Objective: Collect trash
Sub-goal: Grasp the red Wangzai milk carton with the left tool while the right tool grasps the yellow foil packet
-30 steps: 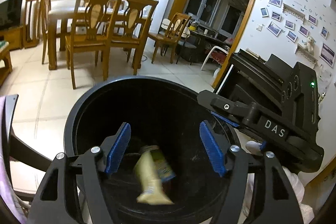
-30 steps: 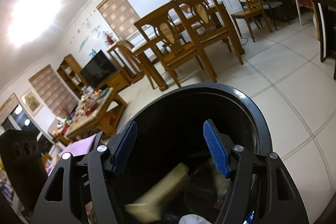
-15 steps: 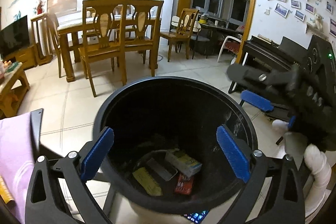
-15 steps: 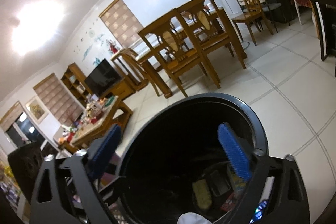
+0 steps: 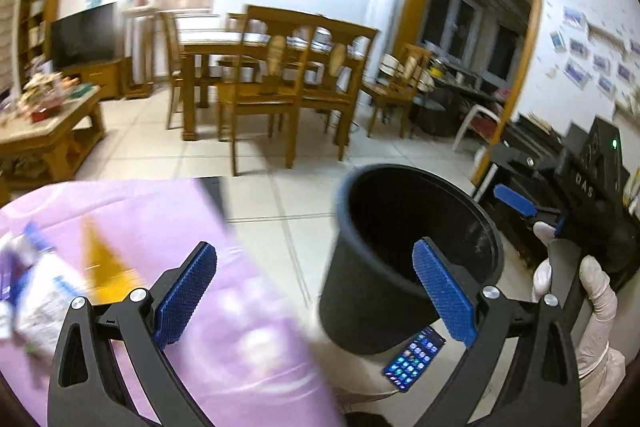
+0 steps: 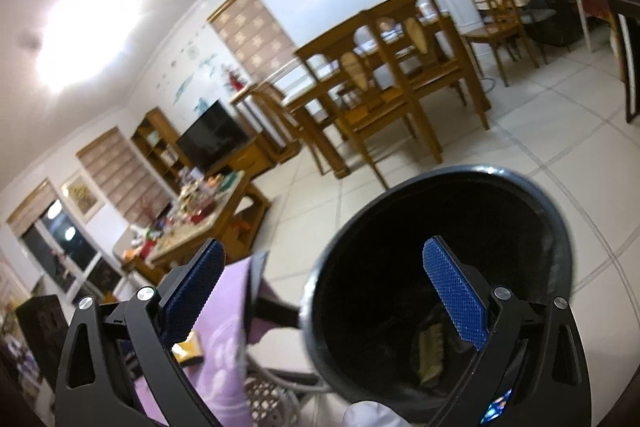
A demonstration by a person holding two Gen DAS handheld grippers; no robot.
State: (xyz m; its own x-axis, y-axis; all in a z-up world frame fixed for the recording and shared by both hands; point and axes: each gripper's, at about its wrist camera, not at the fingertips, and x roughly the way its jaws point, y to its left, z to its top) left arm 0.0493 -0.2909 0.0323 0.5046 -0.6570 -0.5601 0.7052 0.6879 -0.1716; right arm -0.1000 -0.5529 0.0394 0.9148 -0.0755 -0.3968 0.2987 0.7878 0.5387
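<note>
A black trash bin stands on the tiled floor; in the right wrist view the bin fills the lower middle, with a yellow wrapper lying inside. My left gripper is open and empty, between the bin and a pink-covered surface. On that surface lie a blurred white-and-blue wrapper and a yellow packet. My right gripper is open and empty above the bin's near rim. It also shows at the right of the left wrist view as the right gripper, held by a white-gloved hand.
A phone with a lit screen lies on a white stool beside the bin. A wooden dining table with chairs stands behind, a cluttered coffee table at the left, and a dark piano by the doorway.
Both grippers opened wide and dropped their wrappers into the bin. The left gripper then swung left and up, off the bin toward the pink surface. The right gripper rose a little.
</note>
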